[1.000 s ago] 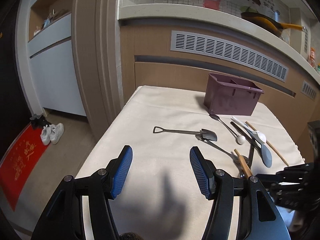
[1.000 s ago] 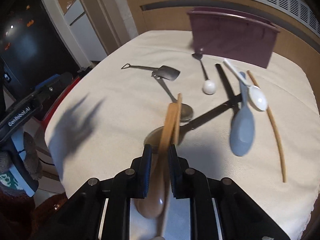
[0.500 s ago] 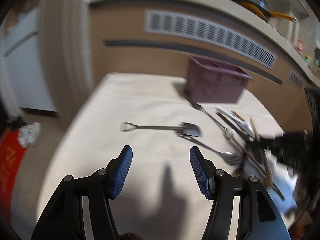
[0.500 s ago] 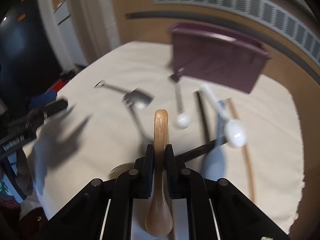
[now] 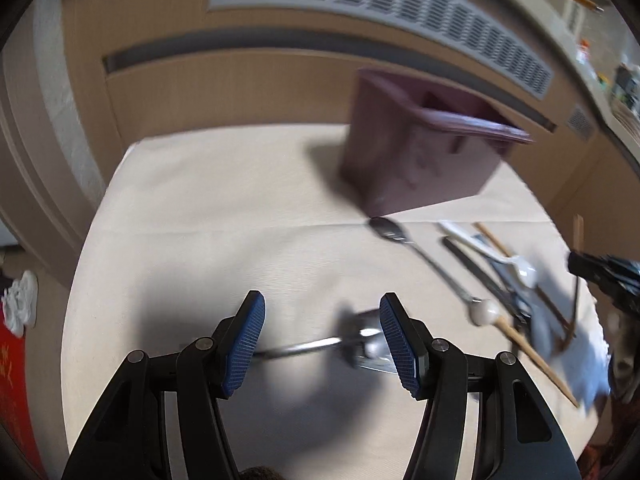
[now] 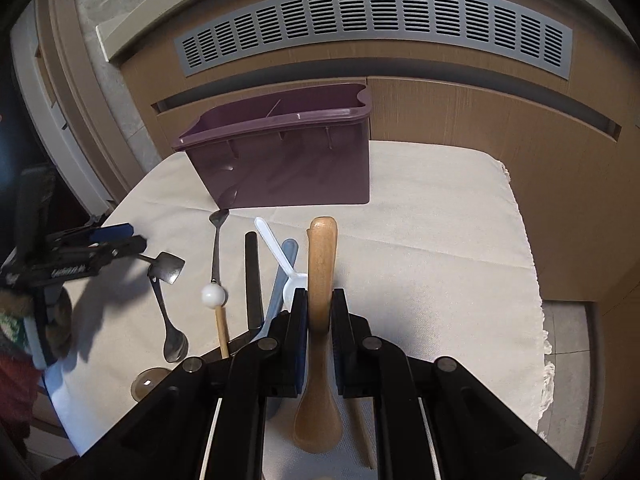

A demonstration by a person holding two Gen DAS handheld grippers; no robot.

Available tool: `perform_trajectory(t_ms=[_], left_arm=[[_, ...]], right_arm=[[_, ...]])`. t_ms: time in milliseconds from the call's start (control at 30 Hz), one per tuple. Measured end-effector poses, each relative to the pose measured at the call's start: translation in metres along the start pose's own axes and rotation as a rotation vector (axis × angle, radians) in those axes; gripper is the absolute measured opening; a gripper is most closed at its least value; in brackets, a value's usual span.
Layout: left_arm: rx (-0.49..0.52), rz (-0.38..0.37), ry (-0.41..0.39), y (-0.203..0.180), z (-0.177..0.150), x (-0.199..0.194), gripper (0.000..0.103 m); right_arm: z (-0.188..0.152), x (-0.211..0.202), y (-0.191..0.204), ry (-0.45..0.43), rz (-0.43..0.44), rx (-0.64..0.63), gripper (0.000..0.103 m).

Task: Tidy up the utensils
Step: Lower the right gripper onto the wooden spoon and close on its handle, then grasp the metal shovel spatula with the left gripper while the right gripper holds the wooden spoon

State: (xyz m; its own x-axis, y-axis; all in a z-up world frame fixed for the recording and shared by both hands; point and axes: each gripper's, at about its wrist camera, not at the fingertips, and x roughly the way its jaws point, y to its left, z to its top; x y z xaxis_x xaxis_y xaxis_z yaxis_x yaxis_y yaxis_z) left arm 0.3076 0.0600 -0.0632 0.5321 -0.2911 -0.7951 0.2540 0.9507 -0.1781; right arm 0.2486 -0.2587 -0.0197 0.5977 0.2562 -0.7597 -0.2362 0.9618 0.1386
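Observation:
My right gripper is shut on a wooden spoon, handle pointing forward, bowl hanging back under the jaws, held above the table in front of the purple utensil bin. My left gripper is open, low over the cloth, with the small metal shovel spoon lying between its blue pads. In the right wrist view the left gripper is at the far left beside the shovel spoon. The bin stands at the table's back.
Loose utensils lie on the cream cloth: a white-ball-ended metal spoon, a metal spoon, a black handle, a white plastic spoon, a grey spoon, wooden chopsticks. A cabinet wall stands behind.
My right gripper has lifted the wooden spoon off the table and turned toward the bin. My left gripper has moved forward and down over the shovel spoon, still open.

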Motion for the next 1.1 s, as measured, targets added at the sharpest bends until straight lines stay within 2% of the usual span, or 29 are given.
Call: perform_trajectory(t_ms=[67,167,367,500,633,800,867,967,1100], left_arm=[[-0.019,-0.014,0.029,0.008,-0.003,0.004,0.060],[-0.004,-0.079,0.074,0.003,-0.018,0.002,0.060],[0.207,-0.161,0.139,-0.050,-0.055,-0.016,0.060],[0.285,-0.092,0.092,-0.075,-0.055,-0.028,0.060],[0.272,-0.035,0.105,-0.078,-0.040,-0.015,0.060],[0.274,0.064,0.071,-0.078,-0.035,-0.006,0.060],[0.281,0.065,0.069,-0.080,-0.035,-0.003,0.058],[0.283,0.085,0.095,-0.081,-0.036,0.001,0.050],[0.263,0.067,0.134,-0.079,-0.032,0.010,0.050]], right_arm=[[-0.001,0.003,0.000,0.000,0.009,0.010,0.010],[-0.001,0.010,0.001,0.000,0.006,0.012,0.011],[0.000,0.013,0.001,0.007,0.000,0.014,0.011],[-0.001,0.012,0.005,0.004,0.002,0.006,0.011],[-0.003,0.011,0.008,0.005,0.002,-0.007,0.011],[-0.008,0.008,0.007,-0.004,-0.001,-0.010,0.011],[-0.010,0.007,0.007,-0.006,0.003,-0.015,0.011],[-0.011,0.005,0.005,-0.011,0.003,-0.013,0.011],[-0.013,0.002,0.002,-0.019,0.004,-0.006,0.012]])
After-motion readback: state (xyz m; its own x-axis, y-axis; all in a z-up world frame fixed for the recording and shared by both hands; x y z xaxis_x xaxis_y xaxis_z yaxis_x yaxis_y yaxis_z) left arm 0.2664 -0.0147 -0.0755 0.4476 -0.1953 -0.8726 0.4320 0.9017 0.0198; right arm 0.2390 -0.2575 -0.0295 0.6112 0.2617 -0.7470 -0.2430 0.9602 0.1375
